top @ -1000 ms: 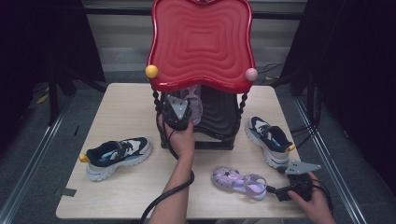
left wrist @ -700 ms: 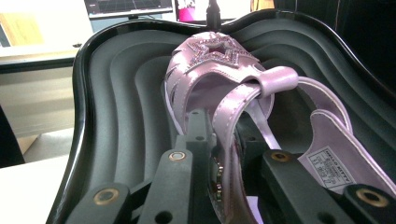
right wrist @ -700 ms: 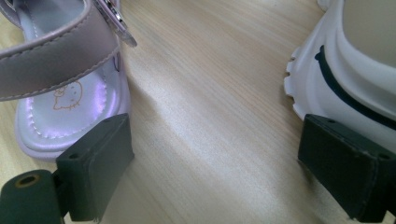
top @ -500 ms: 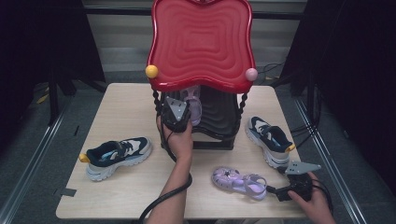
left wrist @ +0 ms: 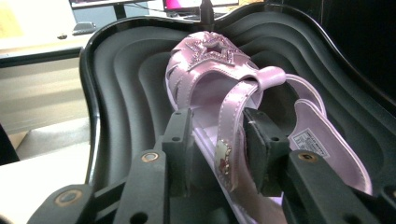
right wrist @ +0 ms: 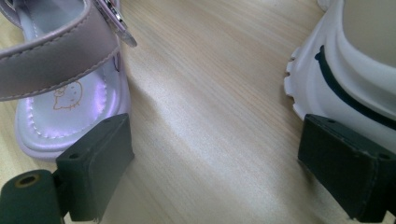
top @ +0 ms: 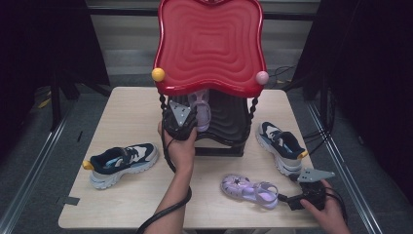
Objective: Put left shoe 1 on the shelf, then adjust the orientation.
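Since the earlier frames the left gripper (top: 181, 122) has just been opening its jaws, with the ankle strap of a pink sandal (left wrist: 219, 84) between them; in the left gripper view one pad sits against the strap and the other stands clear of it, so the strap is no longer pinched. That sandal lies on the black lower shelf (left wrist: 126, 93) of a small stand, under its red wavy top shelf (top: 210, 44), toe with its glittery star pointing away from the gripper.

At the table's near right corner, the right gripper (top: 292, 201) (held low, close to the wooden table (top: 126, 107)) has its jaws spread wide with bare tabletop between them. One jaw is just beside the heel of a second pink sandal (top: 248, 189) lying flat on the table; the other is close to the white sole of a navy and white sneaker (top: 282, 146). A matching sneaker (top: 122, 163) rests on the table's left side, well apart.
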Demonstrator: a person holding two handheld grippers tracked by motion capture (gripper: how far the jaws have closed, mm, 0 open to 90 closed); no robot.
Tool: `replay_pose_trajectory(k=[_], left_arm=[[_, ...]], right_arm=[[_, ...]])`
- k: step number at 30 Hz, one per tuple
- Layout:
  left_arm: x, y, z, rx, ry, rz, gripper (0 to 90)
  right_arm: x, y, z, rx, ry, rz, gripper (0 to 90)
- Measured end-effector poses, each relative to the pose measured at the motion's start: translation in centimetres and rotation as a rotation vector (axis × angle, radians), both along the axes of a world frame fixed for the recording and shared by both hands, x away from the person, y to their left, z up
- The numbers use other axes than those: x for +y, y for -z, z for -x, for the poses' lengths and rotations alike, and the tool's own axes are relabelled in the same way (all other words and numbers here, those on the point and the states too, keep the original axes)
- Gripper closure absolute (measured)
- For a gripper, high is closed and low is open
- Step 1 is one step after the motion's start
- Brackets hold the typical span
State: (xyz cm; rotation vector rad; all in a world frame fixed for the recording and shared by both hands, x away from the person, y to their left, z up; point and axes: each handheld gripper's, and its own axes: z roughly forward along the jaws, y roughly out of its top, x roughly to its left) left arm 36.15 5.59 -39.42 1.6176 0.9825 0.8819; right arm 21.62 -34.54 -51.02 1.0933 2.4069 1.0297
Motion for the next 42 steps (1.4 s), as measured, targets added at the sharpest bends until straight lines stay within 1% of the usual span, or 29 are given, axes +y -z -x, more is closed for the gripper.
replay_pose_trajectory(k=[1,2,4,7,8,10,11,12,15,17,18,19,20,22,23,24,28,31,34,35,36,37,39,41,42], left_arm=[[0.2,-0.1,0.1,0.003,0.007,-0.001,61.7],[0.2,-0.2,0.3,0.006,0.012,0.007,60.9],[0.4,-0.5,0.5,0.025,0.036,-0.008,59.7],[0.6,-0.6,1.0,0.053,0.063,0.002,59.0],[0.8,-0.7,1.1,0.065,0.072,-0.009,58.5],[1.0,-0.7,1.2,0.086,0.09,0.007,57.2],[1.2,-0.7,1.3,0.09,0.102,-0.003,56.3],[1.2,-0.7,1.5,0.1,0.097,0.015,55.4],[1.7,-0.7,1.8,0.113,0.127,0.006,53.2],[2.0,-0.8,2.0,0.125,0.133,0.012,52.6],[2.1,-0.9,2.1,0.137,0.145,-0.001,51.8],[2.1,-0.9,2.1,0.137,0.145,-0.001,50.7],[2.4,-0.9,2.3,0.145,0.159,-0.001,50.2],[2.6,-0.9,2.4,0.163,0.166,0.01,48.6],[2.8,-0.9,2.5,0.17,0.167,0.008,47.8],[2.8,-0.9,2.5,0.17,0.167,0.008,46.7],[3.2,-0.6,3.0,0.174,0.183,0.012,41.9],[3.3,-0.4,3.4,0.177,0.207,0.013,37.9],[3.4,-0.2,3.7,0.207,0.23,0.006,34.3],[3.4,-0.2,3.7,0.207,0.23,0.006,32.8],[3.5,0.1,3.9,0.217,0.25,-0.007,32.1],[3.6,0.3,4.0,0.228,0.254,-0.014,31.3],[3.8,0.6,4.2,0.239,0.272,-0.007,30.2],[4.0,1.0,4.5,0.244,0.272,-0.033,28.9],[4.1,1.1,4.5,0.246,0.284,-0.042,28.6]], right_arm=[[0.0,0.0,0.0,0.0,0.0,0.0,8.9],[0.0,0.0,0.0,0.0,0.0,0.0,8.9],[0.0,0.0,0.0,0.0,0.0,0.0,9.0],[0.0,0.0,0.0,0.0,0.0,0.0,9.0],[0.0,0.0,0.0,0.0,0.0,0.0,9.0],[0.0,0.0,0.0,0.0,0.0,0.0,9.0],[0.0,0.0,0.0,0.0,0.0,0.0,9.0],[0.0,0.0,0.0,0.0,0.001,0.0,9.0],[0.0,0.0,0.0,0.0,0.001,0.0,8.9],[0.0,0.0,0.0,0.0,0.0,0.0,8.9],[0.0,0.0,0.0,0.0,0.0,0.0,9.0],[0.0,0.0,0.0,0.0,0.001,0.0,8.9],[0.0,0.0,0.0,0.0,0.0,0.0,9.0],[0.0,0.0,0.0,0.0,0.001,0.0,9.0],[0.0,0.0,0.0,0.0,0.001,0.0,8.9],[0.0,0.0,0.0,0.0,0.001,0.0,8.9],[0.0,0.0,0.0,0.0,0.0,0.0,9.0],[0.0,0.0,0.0,0.0,0.0,0.0,8.9],[0.0,0.0,0.0,0.0,0.0,0.0,8.9],[0.0,0.0,0.0,0.0,0.0,0.0,8.9],[0.0,0.0,0.0,0.0,0.0,0.0,9.0],[0.0,0.0,0.0,0.0,0.0,0.0,8.9],[0.0,0.0,0.0,0.0,0.0,0.0,8.9],[0.0,0.0,0.0,0.0,0.0,0.0,9.0],[0.0,0.0,0.0,0.0,0.0,0.0,8.9]])
